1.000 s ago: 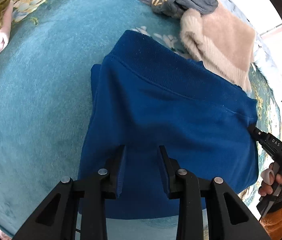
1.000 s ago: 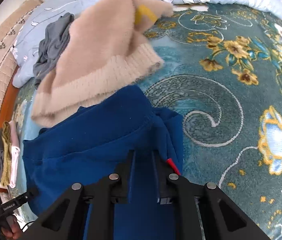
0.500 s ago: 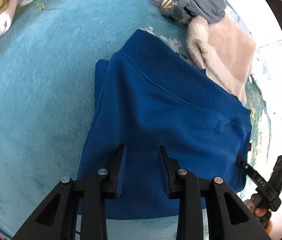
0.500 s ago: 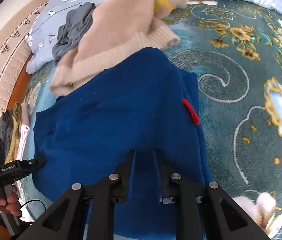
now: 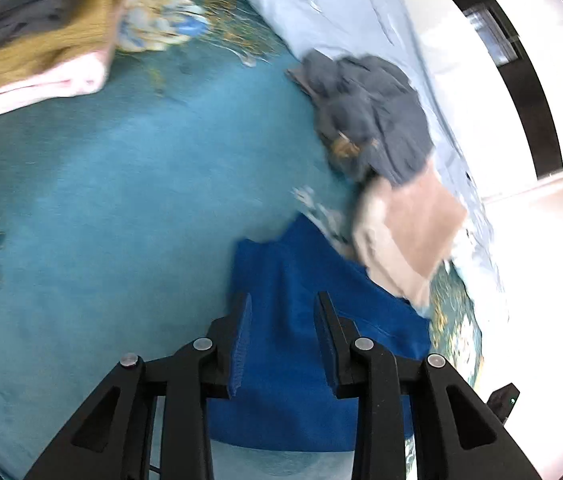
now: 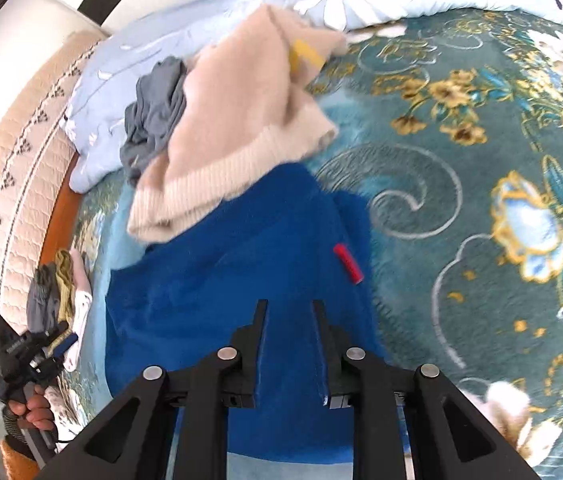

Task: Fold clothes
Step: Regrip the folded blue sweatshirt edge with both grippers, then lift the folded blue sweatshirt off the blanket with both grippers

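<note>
A blue sweatshirt (image 5: 305, 344) (image 6: 217, 292) lies flat on the teal bedspread (image 5: 101, 220), with a red tag (image 6: 347, 263) at its right edge. My left gripper (image 5: 281, 312) hovers open over its left part; only blue cloth shows below the gap. Over the near edge of the sweatshirt, my right gripper (image 6: 289, 312) is open with a narrower gap and nothing pinched in it. The right wrist view also has the left gripper (image 6: 41, 348) at the far left, held by a hand (image 6: 35, 408). The left wrist view is blurred.
A beige fuzzy sweater (image 6: 241, 120) (image 5: 409, 232) overlaps the sweatshirt's far edge, with a crumpled grey garment (image 6: 157, 112) (image 5: 369, 120) behind it. A stack of folded clothes (image 5: 41, 60) (image 6: 61, 288) sits at the left. A pale blue quilt (image 6: 361, 0) and a quilted headboard (image 6: 9, 180) bound the far side.
Both grippers have drawn back from the blue sweatshirt, which now lies spread flat. The left wrist view has tilted up, showing more bed and the folded stack.
</note>
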`<state>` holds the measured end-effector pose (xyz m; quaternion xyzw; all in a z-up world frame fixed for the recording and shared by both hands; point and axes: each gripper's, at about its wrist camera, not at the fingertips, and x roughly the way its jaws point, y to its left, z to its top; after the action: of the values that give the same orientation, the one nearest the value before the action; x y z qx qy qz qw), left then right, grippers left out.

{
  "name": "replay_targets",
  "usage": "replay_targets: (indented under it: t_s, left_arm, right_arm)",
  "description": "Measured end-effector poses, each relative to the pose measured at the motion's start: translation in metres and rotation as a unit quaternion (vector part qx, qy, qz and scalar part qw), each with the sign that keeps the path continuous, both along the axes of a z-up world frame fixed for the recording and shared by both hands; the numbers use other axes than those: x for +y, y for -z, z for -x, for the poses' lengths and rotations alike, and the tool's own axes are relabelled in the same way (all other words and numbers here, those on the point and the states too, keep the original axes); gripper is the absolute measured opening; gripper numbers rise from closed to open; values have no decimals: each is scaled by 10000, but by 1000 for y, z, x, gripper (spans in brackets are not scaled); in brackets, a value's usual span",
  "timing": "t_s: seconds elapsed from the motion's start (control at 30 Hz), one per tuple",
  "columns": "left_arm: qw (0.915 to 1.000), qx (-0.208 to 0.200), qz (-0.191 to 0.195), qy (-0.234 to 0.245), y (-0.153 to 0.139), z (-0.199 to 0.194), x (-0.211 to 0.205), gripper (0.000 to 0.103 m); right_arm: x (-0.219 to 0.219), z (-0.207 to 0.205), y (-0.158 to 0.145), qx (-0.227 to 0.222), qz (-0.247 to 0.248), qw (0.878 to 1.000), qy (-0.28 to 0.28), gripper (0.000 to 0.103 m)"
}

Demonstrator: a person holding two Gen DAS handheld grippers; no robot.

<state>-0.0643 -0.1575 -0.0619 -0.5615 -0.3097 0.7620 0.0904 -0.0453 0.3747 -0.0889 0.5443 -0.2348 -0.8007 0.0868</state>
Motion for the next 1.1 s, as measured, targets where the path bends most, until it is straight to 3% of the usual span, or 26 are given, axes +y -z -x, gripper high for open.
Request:
replay_targets:
  t_s: [0.1, 0.2, 0.33, 0.47, 0.57, 0.83, 0.93, 1.1]
  left_arm:
    - [9990, -398, -166, -125, 24, 4, 4, 48]
    - [9971, -712, -234, 147, 37, 2, 26, 57]
    - [9936, -1002, -54, 525, 49, -1, 42, 61]
    - [9886, -1293, 106, 764, 68, 0, 55, 62]
    - [9882, -1264, 114, 855, 72, 1, 60, 68]
    - [9894, -1314, -208, 578, 72, -4, 44, 69]
    - [9896, -1318, -251, 526, 72, -6, 42, 69]
    - [9895, -1333, -362, 415, 72, -8, 37, 69]
  right_arm:
    - [9, 1, -3, -25, 44, 10000, 35, 22]
    - [17, 1, -2, -75, 130, 9998, 89, 27]
    - [31, -3, 5, -148, 388, 9989, 205, 48]
    - [49, -6, 18, -293, 849, 9951, 402, 60]
    - [66, -6, 40, -541, 1607, 9833, 661, 62]
    - [73, 11, 73, -702, 2032, 9731, 831, 63]
    - [70, 20, 80, -659, 2231, 9688, 849, 71]
    - [57, 20, 85, -827, 2400, 9663, 433, 71]
